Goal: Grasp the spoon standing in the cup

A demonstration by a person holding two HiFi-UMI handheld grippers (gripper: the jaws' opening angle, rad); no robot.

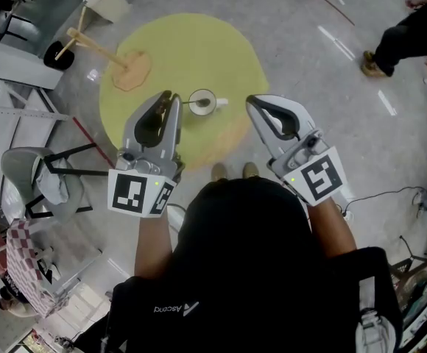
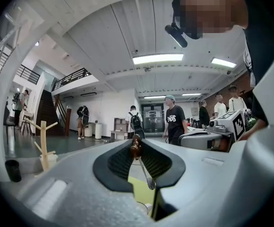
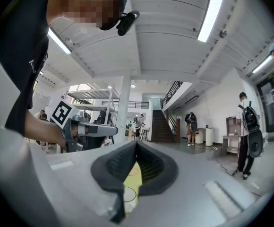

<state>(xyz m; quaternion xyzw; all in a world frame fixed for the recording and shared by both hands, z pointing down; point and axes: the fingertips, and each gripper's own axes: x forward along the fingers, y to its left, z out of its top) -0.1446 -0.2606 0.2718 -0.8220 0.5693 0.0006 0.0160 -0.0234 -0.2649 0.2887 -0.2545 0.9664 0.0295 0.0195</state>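
Note:
A white cup (image 1: 202,103) stands on the round yellow table (image 1: 191,43), and a spoon (image 1: 192,103) leans out of it to the left. My left gripper (image 1: 172,96) is shut on the spoon's brown handle end. In the left gripper view the handle (image 2: 135,146) is pinched at the jaw tips, and the metal shaft (image 2: 145,171) slants down toward the cup (image 2: 147,207). My right gripper (image 1: 251,101) hangs just right of the cup, shut on nothing. In the right gripper view the cup's rim (image 3: 126,193) shows below its closed jaws.
A wooden stand (image 1: 96,46) with a tan board (image 1: 132,70) sits at the table's far left. A grey chair (image 1: 29,175) is on the left, a person's legs (image 1: 408,39) at top right. A wooden peg rack (image 2: 43,143) and several people stand beyond.

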